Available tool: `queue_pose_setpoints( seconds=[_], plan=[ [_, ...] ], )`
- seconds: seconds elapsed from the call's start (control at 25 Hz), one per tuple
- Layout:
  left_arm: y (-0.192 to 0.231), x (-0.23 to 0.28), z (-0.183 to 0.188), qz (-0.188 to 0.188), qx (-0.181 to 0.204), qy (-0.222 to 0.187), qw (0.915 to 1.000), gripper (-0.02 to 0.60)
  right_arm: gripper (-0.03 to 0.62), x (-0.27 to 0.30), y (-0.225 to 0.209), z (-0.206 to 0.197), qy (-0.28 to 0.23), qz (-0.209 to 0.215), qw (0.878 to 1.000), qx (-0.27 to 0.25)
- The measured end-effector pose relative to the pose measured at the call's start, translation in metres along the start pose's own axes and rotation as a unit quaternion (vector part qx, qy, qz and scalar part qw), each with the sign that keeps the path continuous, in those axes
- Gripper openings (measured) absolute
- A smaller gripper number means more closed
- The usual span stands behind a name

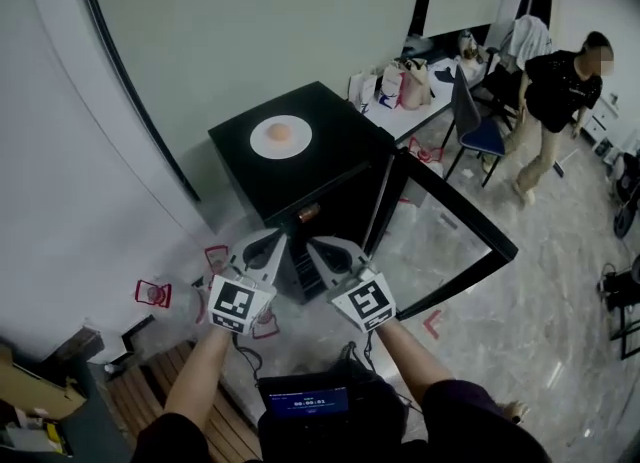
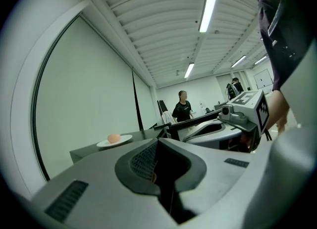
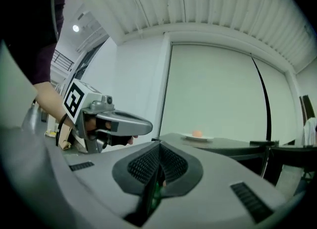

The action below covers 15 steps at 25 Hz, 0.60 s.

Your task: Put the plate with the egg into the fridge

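A white plate (image 1: 281,137) with a tan egg (image 1: 281,132) on it lies on top of a low black fridge (image 1: 335,136). The fridge's glass door (image 1: 445,241) stands swung open to the right. My left gripper (image 1: 274,241) and right gripper (image 1: 320,246) hover side by side in front of the fridge, below its top, both shut and empty. In the left gripper view the plate (image 2: 114,142) and egg (image 2: 114,137) lie ahead to the left, beyond the closed jaws of the left gripper (image 2: 158,144). From the right gripper (image 3: 159,146) view, the plate (image 3: 197,137) sits ahead, slightly right.
A person (image 1: 555,91) stands at the far right near a blue chair (image 1: 482,133) and a white table (image 1: 425,101) with bags. Red-marked spots (image 1: 152,294) lie on the marble floor left of the fridge. A wall runs along the left.
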<state>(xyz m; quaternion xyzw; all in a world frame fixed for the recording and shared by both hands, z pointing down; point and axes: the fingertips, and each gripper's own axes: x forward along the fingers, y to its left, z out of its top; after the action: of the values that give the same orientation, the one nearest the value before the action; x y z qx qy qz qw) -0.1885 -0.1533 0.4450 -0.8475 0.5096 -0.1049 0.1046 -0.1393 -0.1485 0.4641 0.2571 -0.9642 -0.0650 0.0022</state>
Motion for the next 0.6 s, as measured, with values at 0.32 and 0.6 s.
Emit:
queue_pose_setpoints(
  seconds=[0.32, 0.6],
  plan=[
    [0.068, 0.057, 0.017, 0.026, 0.095, 0.036, 0.9944, 0.009, 0.008, 0.028, -0.044, 0.013, 0.015, 0.0, 0.98, -0.198],
    [0.159, 0.132, 0.005, 0.04, 0.168, 0.14, 0.9749, 0.009, 0.008, 0.061, -0.084, 0.016, 0.038, 0.042, 0.91, -0.41]
  ],
)
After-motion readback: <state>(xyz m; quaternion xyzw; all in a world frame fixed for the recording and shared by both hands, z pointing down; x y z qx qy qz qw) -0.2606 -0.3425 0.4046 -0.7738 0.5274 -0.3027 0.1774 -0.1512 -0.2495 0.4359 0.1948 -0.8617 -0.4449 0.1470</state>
